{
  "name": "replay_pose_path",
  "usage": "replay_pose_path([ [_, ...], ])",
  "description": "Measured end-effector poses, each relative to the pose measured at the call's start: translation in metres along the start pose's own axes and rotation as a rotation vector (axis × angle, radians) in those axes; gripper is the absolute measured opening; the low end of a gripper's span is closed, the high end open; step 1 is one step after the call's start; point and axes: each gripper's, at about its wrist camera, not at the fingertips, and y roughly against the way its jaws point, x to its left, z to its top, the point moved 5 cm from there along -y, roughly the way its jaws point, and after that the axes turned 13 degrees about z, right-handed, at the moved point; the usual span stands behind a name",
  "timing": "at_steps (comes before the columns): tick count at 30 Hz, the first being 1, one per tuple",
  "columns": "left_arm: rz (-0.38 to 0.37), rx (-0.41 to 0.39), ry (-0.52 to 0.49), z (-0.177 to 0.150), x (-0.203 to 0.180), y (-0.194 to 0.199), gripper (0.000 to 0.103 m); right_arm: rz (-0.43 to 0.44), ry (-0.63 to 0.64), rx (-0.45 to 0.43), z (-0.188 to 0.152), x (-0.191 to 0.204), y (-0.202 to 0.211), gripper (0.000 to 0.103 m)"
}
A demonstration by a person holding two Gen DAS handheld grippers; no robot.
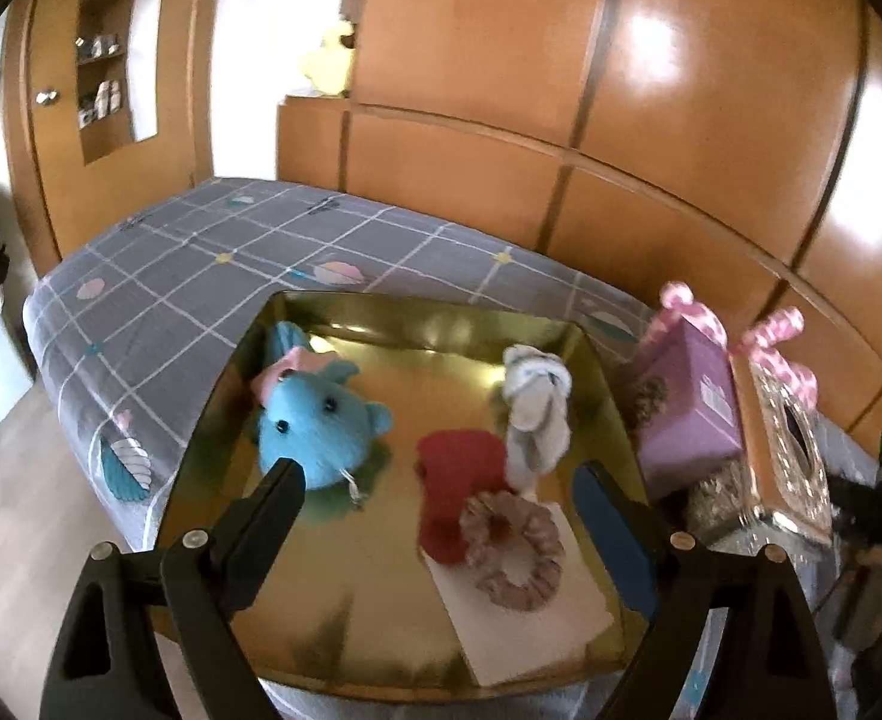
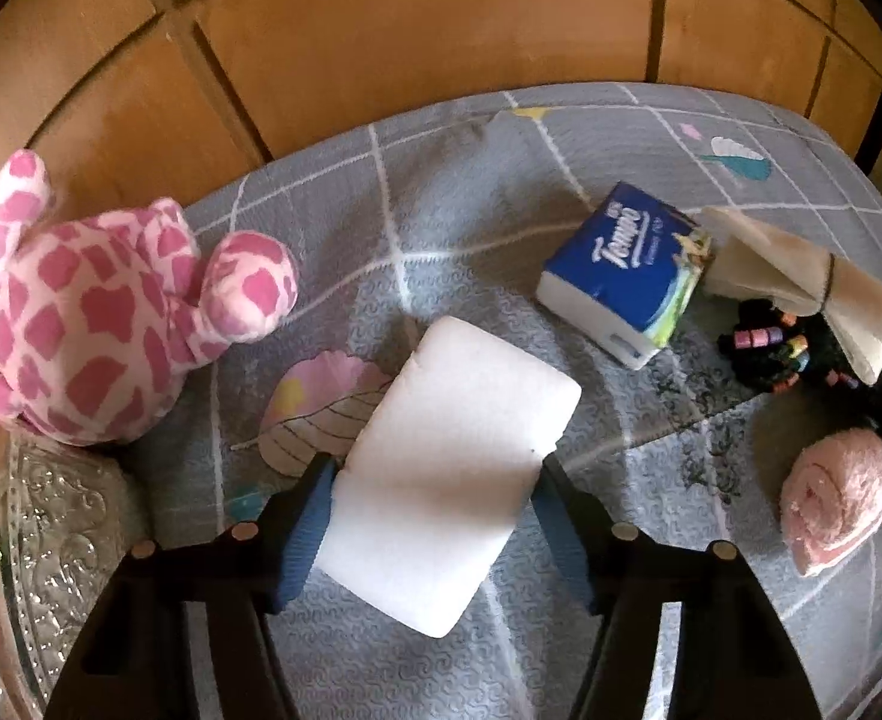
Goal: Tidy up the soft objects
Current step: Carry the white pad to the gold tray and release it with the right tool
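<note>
Left wrist view: left gripper [image 1: 441,483] spread wide and empty, poised over the gold tray [image 1: 393,315] on the grey checked bedspread [image 1: 201,252]. Inside the tray: blue plush mouse [image 1: 318,426] toward its left wall, just beyond the left finger; grey-white plush toy [image 1: 537,408] upright toward its right wall; red cloth [image 1: 456,480] at the foot of that toy; pink scrunchie [image 1: 513,549] overlapping the red cloth's near edge and lying on a pale card [image 1: 531,630] in the tray's near right corner. Right of the tray, outside it — purple box [image 1: 690,402] with pink spotted bows, then a glittery tissue box [image 1: 786,456] just beside it. Right wrist view: right gripper [image 2: 435,510] straddling a white tissue pack [image 2: 453,468] that lies on the bedspread, blue pads at the pack's two long sides (contact or real pressure cannot be told, jaws by no means fully closed). From the white pack: pink spotted plush toy [image 2: 99,312] to the left; blue tissue pack [image 2: 627,273] beyond and to the right; cream folded cloth [image 2: 801,288] and a black item with coloured beads [image 2: 771,348] farther right — rolled pink towel [image 2: 837,495] at the right edge.
</note>
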Motion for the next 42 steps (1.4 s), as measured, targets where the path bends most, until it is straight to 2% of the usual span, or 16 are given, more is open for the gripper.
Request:
replay_pose_path([
  [3,-0.007,-0.002,-0.03,-0.005,-0.009,0.006,0.091,0.045,-0.016,-0.029,0.002,-0.003,0.01,0.066],
  [8,-0.028,-0.012,-0.056,-0.011,-0.019,0.017,0.091,0.057,-0.02,-0.07,0.009,-0.001,0.025,0.066],
  [14,-0.04,-0.008,-0.08,-0.018,-0.025,0.021,0.091,0.063,0.034,-0.14,0.031,0.016,0.059,0.066],
  [21,-0.054,0.012,-0.072,-0.026,-0.023,0.02,0.091,0.143,0.186,-0.215,0.062,0.088,0.096,0.066],
  [26,-0.051,0.013,-0.067,-0.027,-0.019,0.021,0.091,0.21,0.309,-0.233,0.066,0.155,0.111,0.066],
  [30,-0.046,0.01,-0.06,-0.027,-0.014,0.023,0.091,0.266,0.409,-0.213,0.055,0.209,0.112,0.066],
  [35,-0.036,0.003,-0.051,-0.027,-0.005,0.027,0.091,0.375,0.539,-0.16,0.022,0.278,0.106,0.066],
  [39,-0.026,-0.01,-0.035,-0.025,0.004,0.03,0.091,0.493,0.666,-0.073,-0.023,0.331,0.097,0.066],
  [42,-0.012,-0.024,-0.02,-0.022,0.013,0.033,0.091,0.569,0.774,0.026,-0.072,0.361,0.088,0.066],
])
